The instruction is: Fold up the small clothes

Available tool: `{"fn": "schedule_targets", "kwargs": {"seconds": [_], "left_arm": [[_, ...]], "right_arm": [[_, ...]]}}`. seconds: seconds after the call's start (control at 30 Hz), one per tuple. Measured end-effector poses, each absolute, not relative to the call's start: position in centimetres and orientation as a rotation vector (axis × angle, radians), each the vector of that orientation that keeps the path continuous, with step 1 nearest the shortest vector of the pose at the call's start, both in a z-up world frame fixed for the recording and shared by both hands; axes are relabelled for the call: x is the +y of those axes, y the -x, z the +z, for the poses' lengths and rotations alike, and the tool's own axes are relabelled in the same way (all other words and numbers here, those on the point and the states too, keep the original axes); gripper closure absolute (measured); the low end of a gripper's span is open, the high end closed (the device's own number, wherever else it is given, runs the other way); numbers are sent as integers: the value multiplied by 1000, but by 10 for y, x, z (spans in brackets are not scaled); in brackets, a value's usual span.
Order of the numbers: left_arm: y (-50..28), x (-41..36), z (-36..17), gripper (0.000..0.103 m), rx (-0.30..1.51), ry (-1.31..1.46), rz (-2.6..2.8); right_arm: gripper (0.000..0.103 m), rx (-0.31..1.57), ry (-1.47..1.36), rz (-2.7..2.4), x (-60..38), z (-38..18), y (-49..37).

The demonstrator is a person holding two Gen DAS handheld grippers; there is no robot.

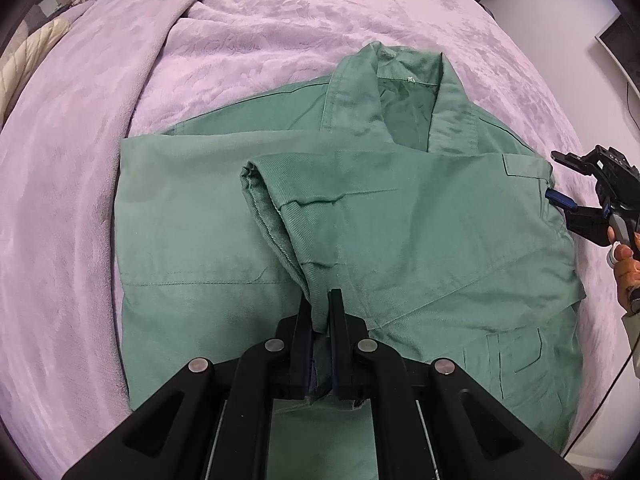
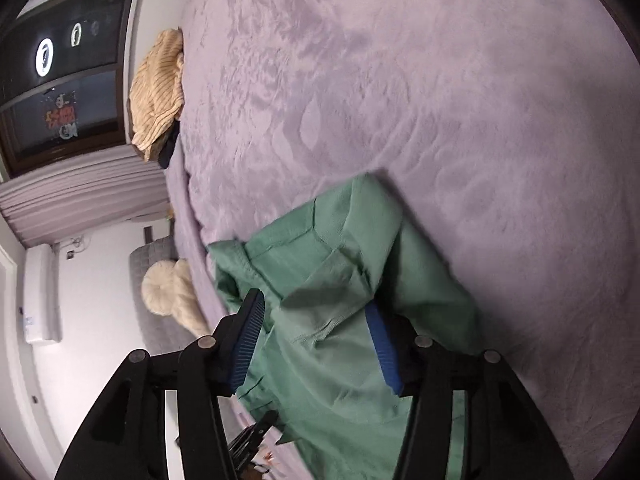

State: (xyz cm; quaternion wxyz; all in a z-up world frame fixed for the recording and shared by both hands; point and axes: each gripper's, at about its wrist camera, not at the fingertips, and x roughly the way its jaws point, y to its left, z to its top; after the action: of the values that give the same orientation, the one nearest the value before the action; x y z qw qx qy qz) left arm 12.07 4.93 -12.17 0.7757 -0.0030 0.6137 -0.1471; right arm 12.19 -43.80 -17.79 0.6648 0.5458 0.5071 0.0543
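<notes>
- Left hand-held gripper [image 1: 320, 312] pinches the green jacket's [image 1: 192, 216] sleeve [image 1: 304, 216] – to fold it across
- Right hand-held gripper [image 2: 316, 344] is wide open, holding nothing – near the jacket's right edge on the bed [image 1: 80, 160]

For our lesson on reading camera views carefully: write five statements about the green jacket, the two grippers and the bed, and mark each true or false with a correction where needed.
1. The left gripper is shut on a fold of the green jacket. True.
2. The right gripper is clamped tight on the jacket. False: its jaws stand wide apart, with jacket cloth between the blue pads.
3. The jacket lies on a lilac blanket. True.
4. The jacket's collar points toward the left wrist camera. False: it lies at the far end, away from that camera.
5. A yellow ribbed garment lies on top of the jacket. False: it sits apart, at the bed's far edge.
</notes>
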Motion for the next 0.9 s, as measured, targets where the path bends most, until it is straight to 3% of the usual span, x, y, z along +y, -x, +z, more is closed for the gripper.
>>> {"fn": "schedule_targets", "kwargs": {"seconds": [0.07,0.23,0.27,0.37,0.53,0.57,0.6,0.63,0.77,0.9], "left_arm": [[-125,48,-121,95,1306,6,-311],[-138,58,-143,95,1355,65,-279],[-137,58,-143,95,1353,64,-281],[-133,57,-141,95,1351,46,-291],[-134,56,-142,95,1359,35,-288],[-134,54,-141,95,1359,32,-284],[-133,53,-138,95,1354,28,-279],[-132,51,-135,95,1346,30,-279],[-135,42,-123,95,1289,28,-304],[-144,46,-152,95,1353,37,-242]], "right_arm": [[65,1146,-1121,54,-444,-172,-130],[68,1058,-1154,29,-469,-167,-123],[67,1033,-1140,40,-470,-161,-119],[47,1066,-955,-4,-470,-147,-108],[47,1183,-1009,101,-464,-173,-111],[55,1194,-1006,112,-459,-177,-114],[91,1189,-996,123,-456,-178,-116],[96,1185,-969,121,-452,-173,-117],[97,1122,-768,21,-458,-145,-114],[103,1182,-822,-48,-493,-168,-111]]}}
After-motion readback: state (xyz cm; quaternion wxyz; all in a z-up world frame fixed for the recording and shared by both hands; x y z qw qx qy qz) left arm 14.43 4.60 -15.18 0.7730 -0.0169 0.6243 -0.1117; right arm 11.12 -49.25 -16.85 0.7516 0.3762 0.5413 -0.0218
